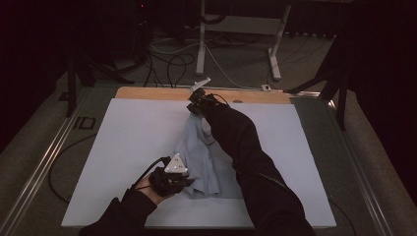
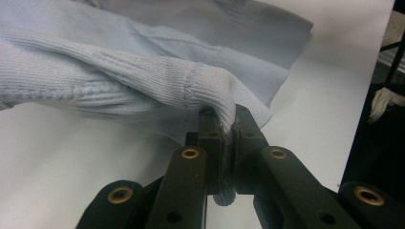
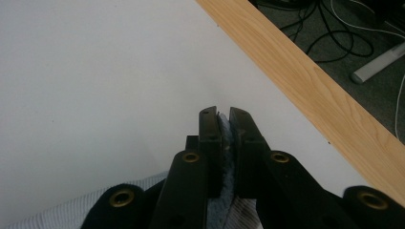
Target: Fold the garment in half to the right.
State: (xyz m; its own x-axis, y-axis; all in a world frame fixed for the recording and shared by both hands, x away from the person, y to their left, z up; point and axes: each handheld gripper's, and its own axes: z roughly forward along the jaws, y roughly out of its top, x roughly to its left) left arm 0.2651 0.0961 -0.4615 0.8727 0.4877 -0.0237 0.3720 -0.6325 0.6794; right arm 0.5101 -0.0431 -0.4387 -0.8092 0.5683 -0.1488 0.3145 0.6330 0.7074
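Hiding sweater (image 1: 206,162) middle, sleeve (image 1: 246,162) overlapping

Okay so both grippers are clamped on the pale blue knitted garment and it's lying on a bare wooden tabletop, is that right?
Not quite. Both the left gripper and right gripper are clamped on the pale blue knitted garment, but it lies on a white sheet covering the table; wood shows along the far edge in the high view.

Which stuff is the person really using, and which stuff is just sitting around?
Being used:
left claw, pinching the blue sweater
right claw, pinching the same sweater
white table cover

Just sitting around:
cables on the floor
white desk legs
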